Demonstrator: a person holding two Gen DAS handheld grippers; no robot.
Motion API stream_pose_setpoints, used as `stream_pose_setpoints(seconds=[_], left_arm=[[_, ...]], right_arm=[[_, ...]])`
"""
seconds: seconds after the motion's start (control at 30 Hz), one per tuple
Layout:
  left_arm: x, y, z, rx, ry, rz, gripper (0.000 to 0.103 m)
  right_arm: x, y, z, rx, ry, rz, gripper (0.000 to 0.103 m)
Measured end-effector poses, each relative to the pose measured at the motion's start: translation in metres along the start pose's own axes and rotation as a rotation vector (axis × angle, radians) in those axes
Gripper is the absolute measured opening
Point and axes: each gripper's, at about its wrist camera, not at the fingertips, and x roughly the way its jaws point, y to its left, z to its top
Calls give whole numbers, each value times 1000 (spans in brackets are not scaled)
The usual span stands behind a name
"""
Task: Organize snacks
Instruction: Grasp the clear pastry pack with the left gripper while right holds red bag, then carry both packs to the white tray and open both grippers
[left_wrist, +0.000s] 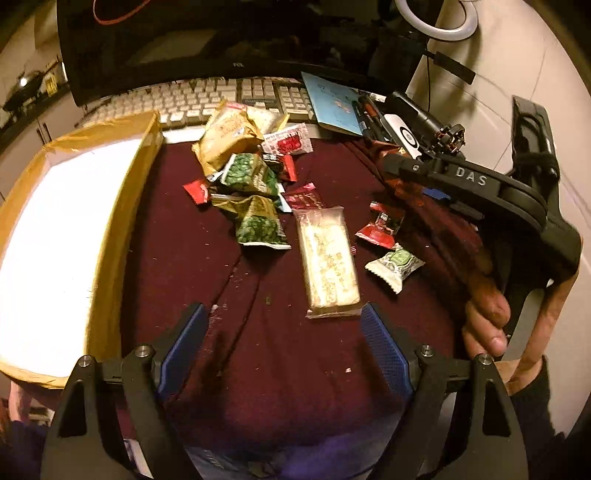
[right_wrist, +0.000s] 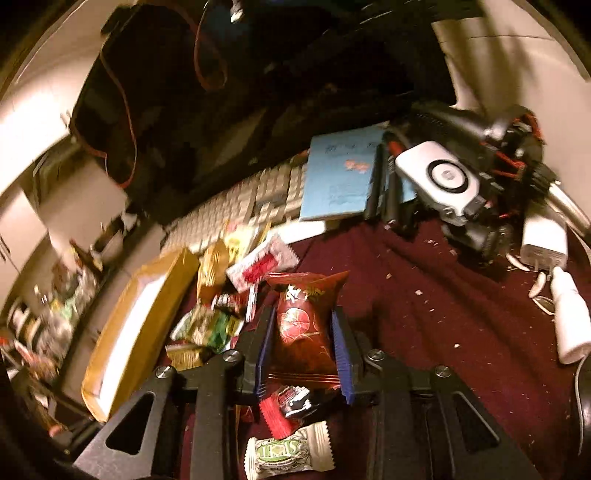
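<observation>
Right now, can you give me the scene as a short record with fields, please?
surface: dark red cloth
left gripper: open, empty, above the cloth
right gripper: shut on red snack packet
container: cardboard box at left
loose snacks: green pea packets, long pale wafer pack, white-green candy

A cloth covers the table, with a cardboard box at its left edge. The snack pile lies right of the box, in front of the keyboard. A long cracker packet lies nearer, with a small wrapped candy to its right. A booklet rests on the keyboard's right end, pens beside it.
</observation>
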Motion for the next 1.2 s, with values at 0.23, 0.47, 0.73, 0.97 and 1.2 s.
stream_pose_setpoints(seconds=[0.23,0.47,0.73,0.97,1.2], left_arm=[[23,-11,20,7,30,-57,85],[51,-27,26,86,36,56,57],[38,-23,11,89,-36,75,31],[-4,2,2,-34,-113,-78,31],[-69,61,1,-172,-198,-41,31]], right_arm=[[0,2,7,-29,-14,-16,30],[-1,9,4,-47,-14,-18,30],[-1,9,3,-35,-13,-7,30],[-11,15,2,-68,-48,-14,30],[-19,76,-4,-75,17,130,30]])
